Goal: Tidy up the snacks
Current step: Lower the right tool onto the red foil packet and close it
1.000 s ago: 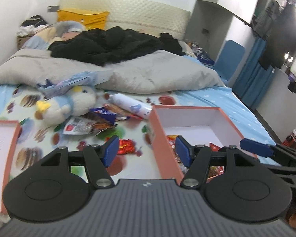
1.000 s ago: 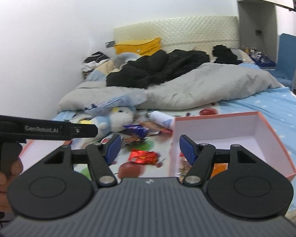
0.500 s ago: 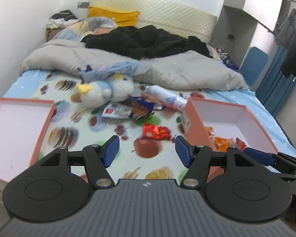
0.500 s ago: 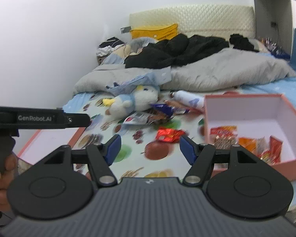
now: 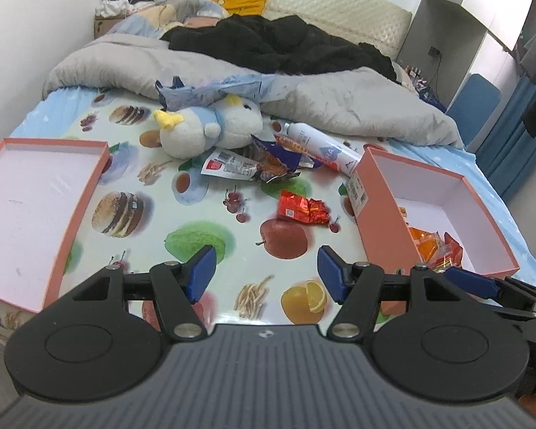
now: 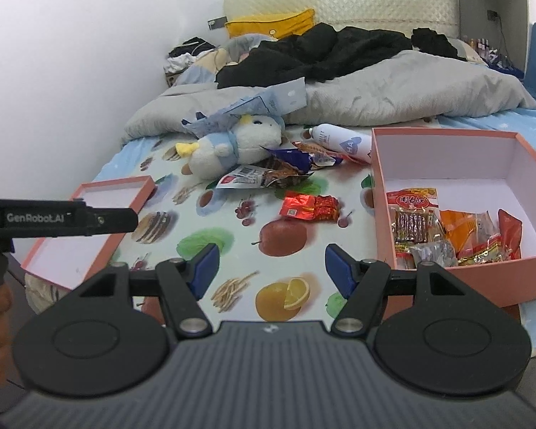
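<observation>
A pink box [image 6: 446, 136] on the right of the bed holds several snack packets [image 6: 446, 228]; it also shows in the left wrist view [image 5: 378, 214]. A red foil snack [image 5: 303, 209] [image 6: 309, 207] lies on the fruit-print sheet left of the box. More wrappers [image 5: 261, 164] [image 6: 268, 175] lie near a plush penguin [image 5: 207, 128] [image 6: 232, 143]. The box lid [image 5: 28, 207] [image 6: 89, 228] lies at left. My left gripper [image 5: 266, 273] is open and empty above the sheet's near edge. My right gripper [image 6: 271, 270] is open and empty too.
A white spray bottle [image 5: 318, 146] [image 6: 343, 141] lies behind the box. A grey duvet [image 5: 339, 103] and black clothes [image 5: 275, 43] cover the far half of the bed. A wall runs along the left.
Both grippers have risen and tilted down, so more of the sheet, the lid and the box's inside now show. Both stay open and empty.
</observation>
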`<state>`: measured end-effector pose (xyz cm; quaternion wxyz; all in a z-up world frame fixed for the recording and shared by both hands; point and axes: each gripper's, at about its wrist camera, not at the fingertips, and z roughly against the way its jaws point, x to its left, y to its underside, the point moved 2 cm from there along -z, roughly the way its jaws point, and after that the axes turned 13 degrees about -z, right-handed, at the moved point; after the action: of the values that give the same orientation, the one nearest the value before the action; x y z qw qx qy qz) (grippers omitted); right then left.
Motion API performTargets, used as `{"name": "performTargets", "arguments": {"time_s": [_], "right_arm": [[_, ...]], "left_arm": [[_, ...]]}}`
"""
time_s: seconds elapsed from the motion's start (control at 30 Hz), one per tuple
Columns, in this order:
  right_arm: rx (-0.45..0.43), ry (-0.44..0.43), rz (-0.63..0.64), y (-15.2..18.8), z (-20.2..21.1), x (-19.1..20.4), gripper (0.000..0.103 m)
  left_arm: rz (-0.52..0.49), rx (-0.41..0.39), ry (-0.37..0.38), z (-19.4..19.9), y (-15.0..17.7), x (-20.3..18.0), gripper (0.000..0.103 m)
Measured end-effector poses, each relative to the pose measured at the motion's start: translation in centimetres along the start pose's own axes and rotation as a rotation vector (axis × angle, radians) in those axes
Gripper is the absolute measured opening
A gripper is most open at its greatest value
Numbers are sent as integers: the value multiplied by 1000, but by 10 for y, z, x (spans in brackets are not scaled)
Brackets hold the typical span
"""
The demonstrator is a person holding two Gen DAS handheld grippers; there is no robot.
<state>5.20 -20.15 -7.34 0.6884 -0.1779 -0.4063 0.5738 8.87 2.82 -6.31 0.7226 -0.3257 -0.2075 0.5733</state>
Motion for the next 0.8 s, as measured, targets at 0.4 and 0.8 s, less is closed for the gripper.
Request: {"name": "performTargets", "arguments": {"time_s": [0.4,0.8], "right_arm": [[47,16,17,-17,-55,-4,68],[152,41,57,-34,-144,-9,68]], "left_arm": [[24,76,32,-84,-26,19,68],[57,150,41,-185,-46,47,73]]}}
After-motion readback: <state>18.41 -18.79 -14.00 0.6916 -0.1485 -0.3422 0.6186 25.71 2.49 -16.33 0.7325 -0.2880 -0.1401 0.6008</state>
